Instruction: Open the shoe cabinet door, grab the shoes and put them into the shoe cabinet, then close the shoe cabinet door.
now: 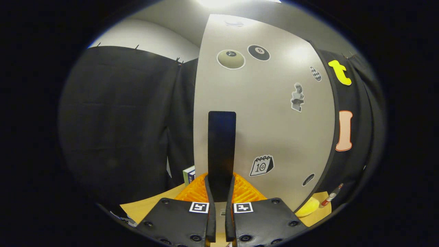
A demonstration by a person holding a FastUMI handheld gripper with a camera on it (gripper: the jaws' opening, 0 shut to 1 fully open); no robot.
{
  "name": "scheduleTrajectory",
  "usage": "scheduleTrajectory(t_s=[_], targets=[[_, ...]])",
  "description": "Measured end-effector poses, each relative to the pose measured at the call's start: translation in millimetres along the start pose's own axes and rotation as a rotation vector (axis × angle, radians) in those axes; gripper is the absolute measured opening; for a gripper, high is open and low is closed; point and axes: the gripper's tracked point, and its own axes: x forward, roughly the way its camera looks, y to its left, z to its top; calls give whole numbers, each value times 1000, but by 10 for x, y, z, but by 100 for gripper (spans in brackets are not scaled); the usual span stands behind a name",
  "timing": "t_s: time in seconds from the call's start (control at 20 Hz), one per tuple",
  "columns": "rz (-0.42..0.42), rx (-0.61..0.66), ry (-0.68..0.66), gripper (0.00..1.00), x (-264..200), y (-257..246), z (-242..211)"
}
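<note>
The gripper (220, 183) is seen closed on the black handle (221, 151) of the shoe cabinet door (274, 113), with one finger pressed against each side of the handle's lower end. The handle is a flat upright strip set near the door's left edge, and it has been taken low down, probably so that the door can be pulled or pushed without the fingers slipping off its length.

The door is pale grey and is dotted with stickers: two billiard balls near the top, a small figure further down, and a calendar sticker (261, 165) just beside the handle. Whether the door is fully shut or slightly ajar cannot be told, since the cabinet's inside is hidden behind it.

Something orange and ribbed (245, 192) is seen just behind the fingers at the foot of the door; whether it is one of the shoes cannot be told. A yellow object (308, 207) and a pen-like stick (331, 196) lie on the tan surface (147, 207) by the door's right corner, and some books (189, 174) stand to the left of the door.

From the grip on the handle it is judged that a door step is in hand; whether it is the opening or the closing cannot be settled from this moment
</note>
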Motion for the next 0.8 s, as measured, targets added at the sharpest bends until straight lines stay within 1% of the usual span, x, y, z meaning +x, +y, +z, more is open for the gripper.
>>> scheduleTrajectory(t_s=[0.2,0.4,0.65,0.8], targets=[[-5,-5,18,12,-473,-220,-12],[-39,-10,15,12,-909,-471,-55],[-120,-11,1,12,-1423,-887,-125],[-182,-55,-8,11,-1693,-1171,-144]])
